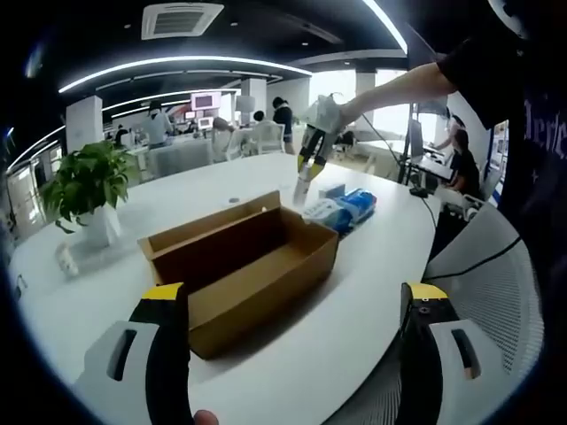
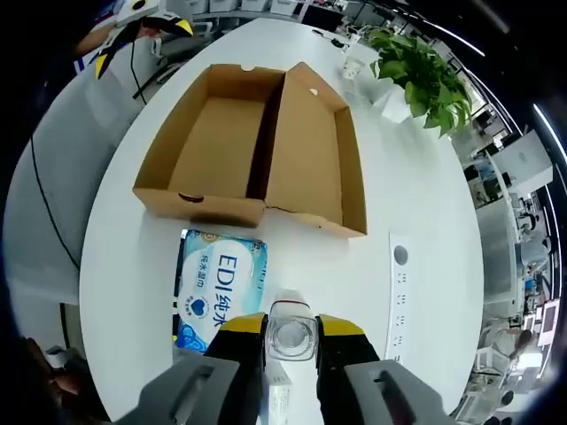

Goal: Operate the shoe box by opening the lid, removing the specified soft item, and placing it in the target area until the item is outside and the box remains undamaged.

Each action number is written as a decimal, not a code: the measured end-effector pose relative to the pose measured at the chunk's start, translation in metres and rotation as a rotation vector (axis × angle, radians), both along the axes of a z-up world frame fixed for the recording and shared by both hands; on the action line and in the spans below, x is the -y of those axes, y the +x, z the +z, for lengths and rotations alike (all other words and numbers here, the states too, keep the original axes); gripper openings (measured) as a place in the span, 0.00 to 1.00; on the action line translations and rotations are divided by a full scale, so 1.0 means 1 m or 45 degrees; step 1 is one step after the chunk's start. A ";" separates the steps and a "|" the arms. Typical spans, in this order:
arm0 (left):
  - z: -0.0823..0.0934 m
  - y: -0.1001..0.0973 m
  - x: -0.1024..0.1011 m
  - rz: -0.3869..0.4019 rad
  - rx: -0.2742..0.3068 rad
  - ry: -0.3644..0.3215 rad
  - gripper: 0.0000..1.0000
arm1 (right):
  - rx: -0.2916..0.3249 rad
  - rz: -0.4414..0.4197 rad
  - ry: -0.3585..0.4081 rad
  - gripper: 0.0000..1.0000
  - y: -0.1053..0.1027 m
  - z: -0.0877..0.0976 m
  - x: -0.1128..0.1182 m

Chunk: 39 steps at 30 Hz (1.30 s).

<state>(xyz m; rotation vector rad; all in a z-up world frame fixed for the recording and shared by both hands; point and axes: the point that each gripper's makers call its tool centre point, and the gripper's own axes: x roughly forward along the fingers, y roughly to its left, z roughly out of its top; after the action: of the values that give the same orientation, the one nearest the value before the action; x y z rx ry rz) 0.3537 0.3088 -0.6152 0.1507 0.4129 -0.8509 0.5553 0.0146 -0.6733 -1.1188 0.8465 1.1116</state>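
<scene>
Right tongs (image 2: 292,332) around bottle (image 2: 291,337)

Open-plan office: white conf. table (image 1: 266,372) w/ potted plant (image 1: 87,181), desks, monitors (image 1: 205,101), ceiling AC vent (image 1: 180,18), strip lights glowing; people working in bkgd.

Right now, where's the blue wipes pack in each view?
Left gripper view: blue wipes pack sits right of centre on the white table, beyond the open cardboard box.
Right gripper view: the pack lies lower centre-left, just below the box.
Shared landmark: potted plant.
</scene>
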 end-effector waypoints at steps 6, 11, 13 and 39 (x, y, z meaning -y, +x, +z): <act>-0.003 -0.001 -0.004 0.014 -0.004 0.006 0.99 | -0.014 0.010 -0.029 0.16 0.001 -0.013 0.000; -0.005 -0.002 -0.009 0.029 -0.013 0.008 0.98 | -0.024 0.010 -0.033 0.17 0.002 -0.020 -0.002; -0.006 -0.003 -0.010 0.031 -0.017 0.007 0.97 | -0.037 0.015 -0.033 0.17 0.001 -0.023 -0.004; -0.016 -0.007 -0.007 0.043 -0.052 0.001 0.96 | -0.098 0.043 -0.060 0.17 -0.003 -0.034 -0.007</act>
<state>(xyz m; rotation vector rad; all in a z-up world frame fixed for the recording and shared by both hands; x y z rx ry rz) 0.3468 0.3162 -0.6315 0.1274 0.4529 -0.8220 0.5528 0.0215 -0.7077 -1.1390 0.9211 1.1746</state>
